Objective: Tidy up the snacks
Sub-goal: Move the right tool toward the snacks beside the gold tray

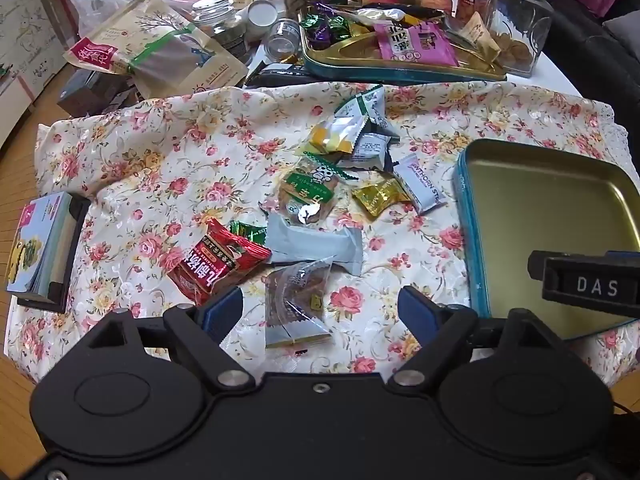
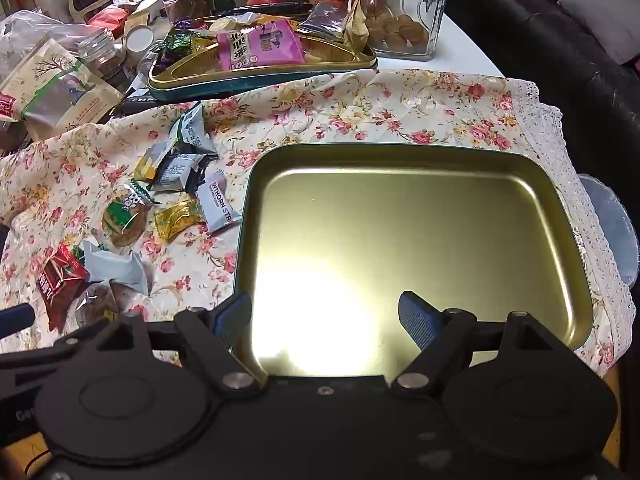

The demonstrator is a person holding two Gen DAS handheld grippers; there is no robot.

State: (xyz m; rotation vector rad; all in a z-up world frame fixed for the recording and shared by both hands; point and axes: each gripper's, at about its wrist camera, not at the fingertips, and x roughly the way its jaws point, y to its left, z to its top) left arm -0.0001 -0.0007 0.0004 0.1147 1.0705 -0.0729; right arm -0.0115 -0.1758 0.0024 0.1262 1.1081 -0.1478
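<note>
Several wrapped snacks lie scattered on the floral cloth [image 1: 160,152]. Among them are a red packet [image 1: 216,260], a grey-blue packet [image 1: 316,250], a green-labelled biscuit [image 1: 308,196], a gold sweet [image 1: 378,198] and a white hawthorn strip [image 1: 420,184]. My left gripper [image 1: 320,302] hangs open over a clear packet with a brown snack [image 1: 296,300], which lies between the fingers untouched. My right gripper [image 2: 324,308] stands open above the empty gold tin tray [image 2: 400,240], nothing between its fingers. The same tray [image 1: 552,216] shows at the right of the left wrist view.
A second tin tray [image 1: 400,74] with sweets and a pink packet sits behind the cloth. Beside it stand a glass jar [image 1: 516,28], smaller jars and paper bags [image 1: 160,52]. A stack of booklets [image 1: 40,240] lies at the cloth's left edge. A dark sofa [image 2: 560,60] borders the right.
</note>
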